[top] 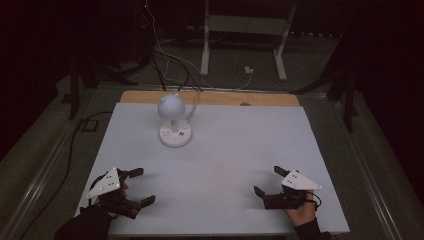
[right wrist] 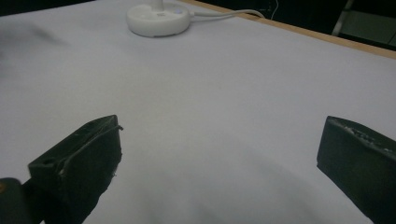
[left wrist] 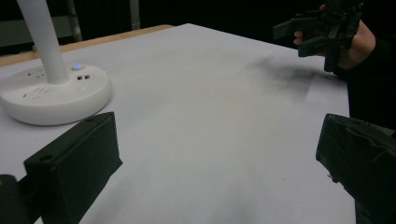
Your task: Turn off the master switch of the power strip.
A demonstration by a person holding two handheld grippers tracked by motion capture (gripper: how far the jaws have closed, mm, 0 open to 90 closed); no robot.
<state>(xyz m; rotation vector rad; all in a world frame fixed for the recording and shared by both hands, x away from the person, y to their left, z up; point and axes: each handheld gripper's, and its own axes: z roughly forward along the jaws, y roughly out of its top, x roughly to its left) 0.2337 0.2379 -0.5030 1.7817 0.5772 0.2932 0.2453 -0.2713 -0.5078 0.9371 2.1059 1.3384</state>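
Hovering low, 2 black two-jaw grippers, left (top: 136, 186) and right (top: 267, 181), jaws spread, empty. Far-left: white round-based plastic desk lamp (top: 174, 120), probably rigid, top-heavy; best gripped by stem.

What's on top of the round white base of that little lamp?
On the lamp base: a white stem rising from its middle, a lit blue button, two small USB ports and socket holes. The stem hides whatever lies behind it.
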